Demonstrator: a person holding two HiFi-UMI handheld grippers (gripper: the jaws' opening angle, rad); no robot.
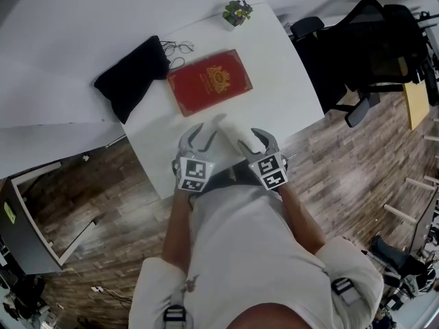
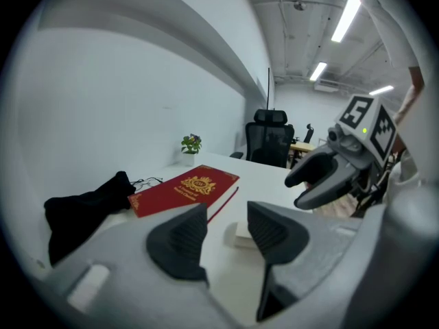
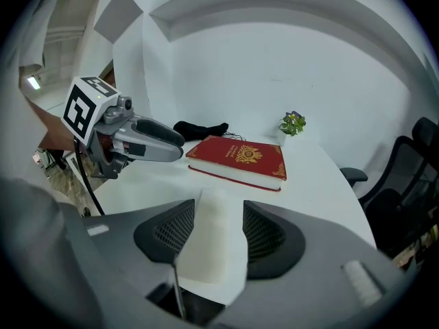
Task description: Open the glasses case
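A white glasses case (image 1: 228, 130) lies lengthwise between the jaws of my right gripper (image 1: 252, 142), just over the near edge of the white table (image 1: 288, 81). In the right gripper view the case (image 3: 216, 245) fills the gap of that gripper (image 3: 219, 208), both ribbed pads against its sides. My left gripper (image 1: 203, 134) hangs close beside it on the left, jaws apart and empty. In the left gripper view this gripper (image 2: 225, 214) frames the case's tip (image 2: 240, 233), with the right gripper (image 2: 298, 189) to its right.
A red book (image 1: 209, 81) lies mid-table. Behind it are a black pouch (image 1: 134, 74), a pair of glasses (image 1: 180, 48) and a small potted plant (image 1: 237, 11). Black office chairs (image 1: 363, 46) stand to the right on the wooden floor.
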